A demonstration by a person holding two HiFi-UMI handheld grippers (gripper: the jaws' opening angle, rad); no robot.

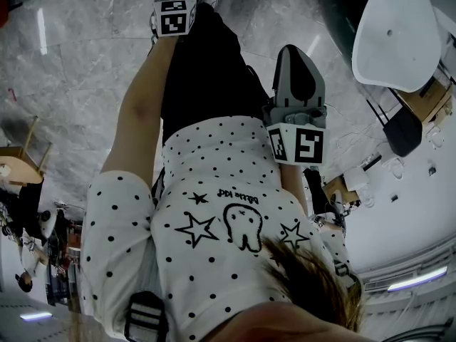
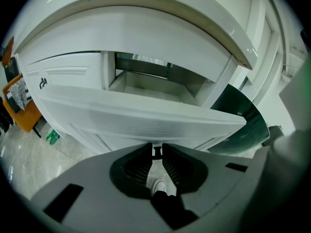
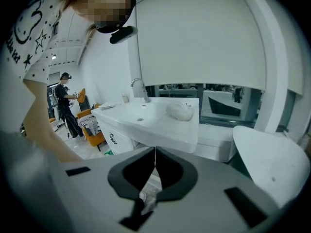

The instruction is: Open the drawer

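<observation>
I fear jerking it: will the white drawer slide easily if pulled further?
The drawer has a broad flat front, so probably stiff. It already stands partly out, so it likely slides on freely. Its handle is small; a grip there may slip.

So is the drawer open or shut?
Open. The drawer sticks out from the cabinet and its inside shows; the left gripper has its jaws pinching the handle.

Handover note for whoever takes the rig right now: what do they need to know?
Left gripper: jaws closed on the small dark drawer handle.
Right gripper: shut, empty, held away from the white cabinet.
Drawer: already pulled partly out of the cabinet, inside showing.
Left to do: pull it further out if wanted, then release.
</observation>
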